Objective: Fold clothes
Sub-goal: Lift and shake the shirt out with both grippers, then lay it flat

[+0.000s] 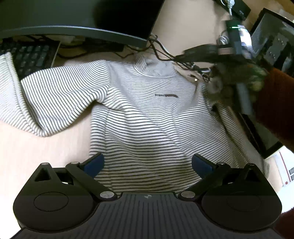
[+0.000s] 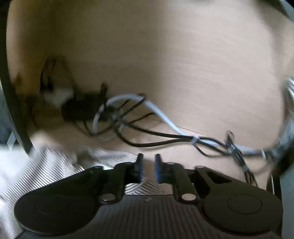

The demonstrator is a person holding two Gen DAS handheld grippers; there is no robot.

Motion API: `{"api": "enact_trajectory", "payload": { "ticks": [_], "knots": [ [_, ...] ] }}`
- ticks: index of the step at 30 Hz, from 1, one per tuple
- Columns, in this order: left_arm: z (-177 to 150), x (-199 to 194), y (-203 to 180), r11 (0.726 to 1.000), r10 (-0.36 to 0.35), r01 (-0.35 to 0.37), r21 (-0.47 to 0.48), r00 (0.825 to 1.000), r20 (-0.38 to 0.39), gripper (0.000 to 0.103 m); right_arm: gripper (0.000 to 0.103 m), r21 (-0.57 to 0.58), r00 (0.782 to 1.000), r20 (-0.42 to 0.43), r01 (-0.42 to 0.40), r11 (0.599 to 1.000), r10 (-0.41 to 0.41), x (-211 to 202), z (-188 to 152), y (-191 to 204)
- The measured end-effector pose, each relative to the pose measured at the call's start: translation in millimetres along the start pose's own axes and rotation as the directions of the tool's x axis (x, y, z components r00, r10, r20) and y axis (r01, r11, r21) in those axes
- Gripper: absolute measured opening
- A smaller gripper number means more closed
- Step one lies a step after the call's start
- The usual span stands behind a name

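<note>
Jaws of the left gripper point(image 1: 148, 164) stand wide and empty over the hem of the sweater point(image 1: 147, 114), which lies flat on the counter point(image 1: 36, 156), collar farthest away. The right gripper point(image 2: 148, 168), narrowly parted and empty, sits beyond its shoulder near the cables point(image 2: 165, 134); left is nearer.

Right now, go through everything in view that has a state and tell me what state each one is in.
Striped sweater: spread flat, front up, not folded yet, one sleeve angled out to the side.
Left gripper: fingers wide open over the sweater's hem, holding nothing.
Right gripper: fingers apart by a narrow gap, nothing between them.
Monitor: screen dark.
Cables: tangled loose on the desk.
</note>
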State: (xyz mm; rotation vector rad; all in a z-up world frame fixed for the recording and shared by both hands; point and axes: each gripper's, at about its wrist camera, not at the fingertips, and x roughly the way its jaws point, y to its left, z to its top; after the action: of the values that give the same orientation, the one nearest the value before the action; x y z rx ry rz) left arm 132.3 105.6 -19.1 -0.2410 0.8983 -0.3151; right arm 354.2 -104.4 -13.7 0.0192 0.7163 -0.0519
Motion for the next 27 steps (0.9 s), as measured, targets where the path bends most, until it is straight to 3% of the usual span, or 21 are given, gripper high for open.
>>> {"api": "enact_trajectory", "payload": {
  "ticks": [4,10,14,21,25,27],
  "knots": [
    [6,1,-10,0.999,-0.037,0.036,0.03,0.999,0.023,0.103,0.058,0.066,0.998,0.058,0.014,0.998,-0.017,-57,-19,-12],
    [-1,10,-35,0.977,-0.105,0.103,0.185,0.994,0.004,0.103,0.058,-0.052,0.998,-0.047,0.034,0.998,-0.037,-129,-96,10],
    [-13,11,-42,0.956,-0.124,0.13,0.263,0.991,-0.042,0.103,0.044,-0.148,0.99,-0.134,0.025,0.989,-0.045,-171,-149,36],
    [-36,-17,-34,0.904,-0.142,0.147,0.402,0.989,-0.042,0.103,0.045,-0.213,0.959,-0.202,0.154,0.965,-0.198,-225,-213,49],
    [-44,-27,-15,0.91,-0.124,0.135,0.391,0.991,-0.052,0.103,0.048,-0.245,0.928,-0.234,0.233,0.941,-0.29,-237,-239,53],
    [-47,-34,-6,0.925,-0.103,0.113,0.362,0.994,-0.047,0.103,0.048,-0.282,0.922,-0.247,0.226,0.933,-0.298,-237,-246,61]
  ]
}}
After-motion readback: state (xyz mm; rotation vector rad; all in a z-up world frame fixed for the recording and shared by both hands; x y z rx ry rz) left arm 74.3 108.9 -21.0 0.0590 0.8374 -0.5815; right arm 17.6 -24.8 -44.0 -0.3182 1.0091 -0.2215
